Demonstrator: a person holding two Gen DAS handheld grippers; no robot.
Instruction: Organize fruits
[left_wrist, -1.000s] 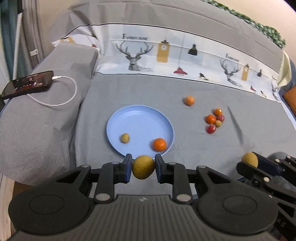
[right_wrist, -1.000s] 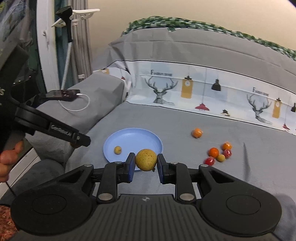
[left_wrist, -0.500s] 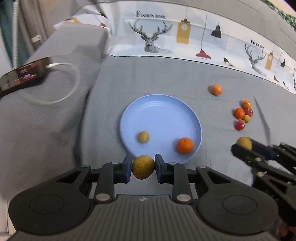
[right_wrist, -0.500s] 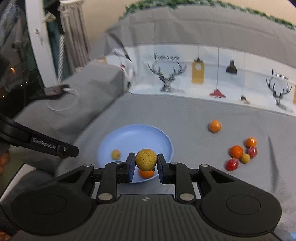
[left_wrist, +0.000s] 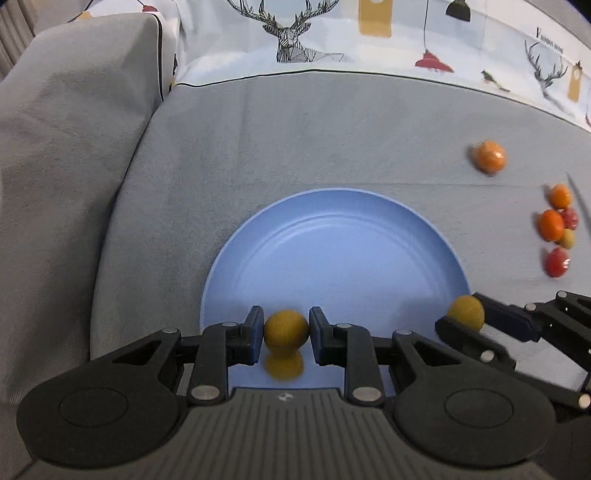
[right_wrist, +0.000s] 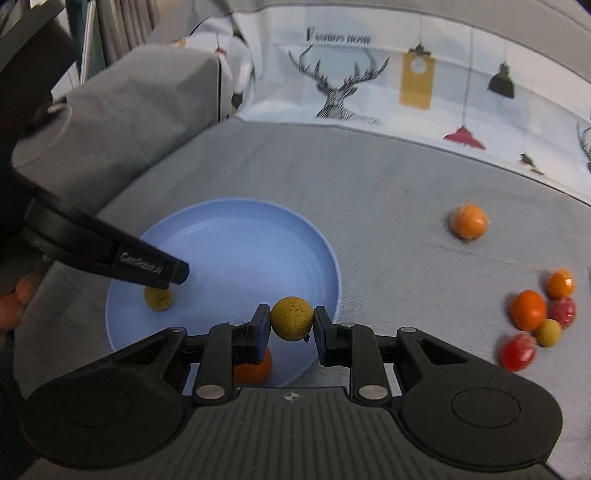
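My left gripper (left_wrist: 286, 334) is shut on a yellow-brown fruit (left_wrist: 286, 332), held just above the near part of the blue plate (left_wrist: 340, 236). Another small yellow fruit (left_wrist: 283, 366) lies on the plate under it. My right gripper (right_wrist: 291, 319) is shut on a speckled yellow fruit (right_wrist: 291, 317) over the plate's (right_wrist: 236, 240) near right rim; it also shows in the left wrist view (left_wrist: 466, 313). An orange (right_wrist: 253, 367) lies on the plate under the right fingers. The left gripper's finger (right_wrist: 147, 264) covers the small yellow fruit (right_wrist: 159, 298).
A lone orange (right_wrist: 468, 220) lies on the grey cover right of the plate. A cluster of several small orange, red and yellow fruits (right_wrist: 535, 317) lies further right. A grey cushion (left_wrist: 66, 155) rises at the left. A deer-print cloth (right_wrist: 369, 81) runs behind.
Both grippers have moved forward and down over the plate, each still holding its yellow fruit. The phone and cable have left the left wrist view.
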